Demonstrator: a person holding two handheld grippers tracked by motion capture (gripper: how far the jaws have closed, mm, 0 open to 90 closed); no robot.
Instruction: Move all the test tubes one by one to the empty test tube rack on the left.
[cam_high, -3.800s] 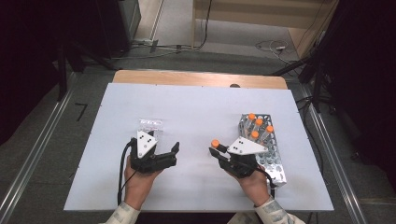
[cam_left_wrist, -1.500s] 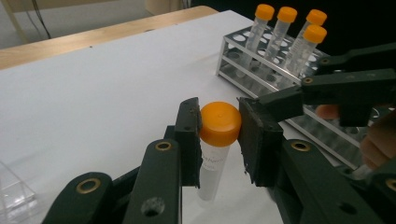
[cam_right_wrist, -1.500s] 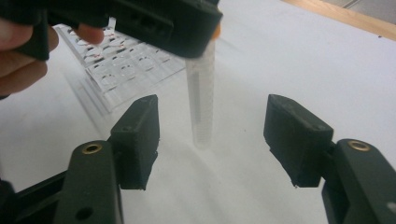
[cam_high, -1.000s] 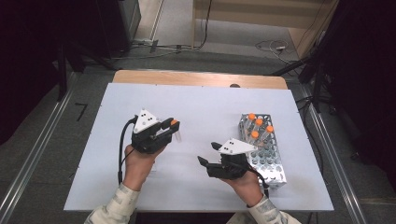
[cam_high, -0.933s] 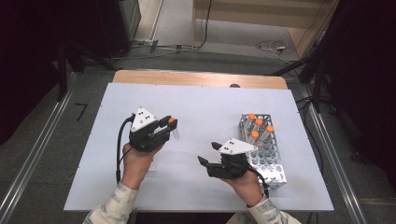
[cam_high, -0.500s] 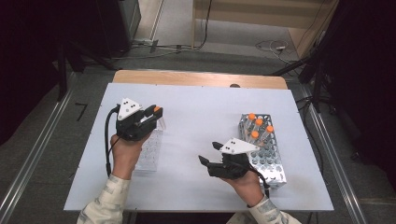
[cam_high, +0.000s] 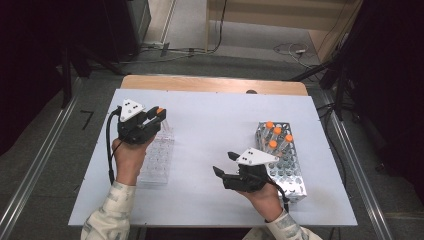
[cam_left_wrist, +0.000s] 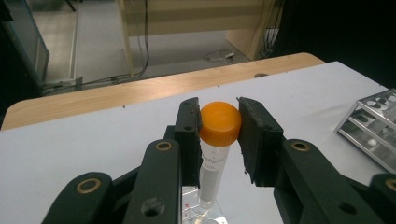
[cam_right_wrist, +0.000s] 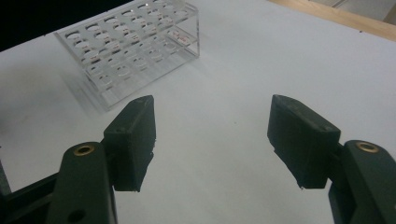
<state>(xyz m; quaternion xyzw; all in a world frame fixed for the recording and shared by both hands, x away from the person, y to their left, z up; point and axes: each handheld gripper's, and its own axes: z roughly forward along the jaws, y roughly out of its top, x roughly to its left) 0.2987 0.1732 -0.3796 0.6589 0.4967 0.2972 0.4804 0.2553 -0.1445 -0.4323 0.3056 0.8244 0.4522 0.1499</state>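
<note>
- Left tongs (cam_left_wrist: 219, 128): clenched on an orange-capped tube (cam_left_wrist: 218, 140), clear rack (cam_high: 156, 160) directly below.
- Right tongs (cam_right_wrist: 212, 140): released, spread wide, holding nothing, above bare desk (cam_right_wrist: 224, 84).

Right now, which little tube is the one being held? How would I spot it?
Look at the white table, then its left side, where the clear plastic rack lies. Just above the rack's far end, the left gripper pinches an orange-capped tube. The other orange-capped tubes stand in the metal rack on the right.
</note>
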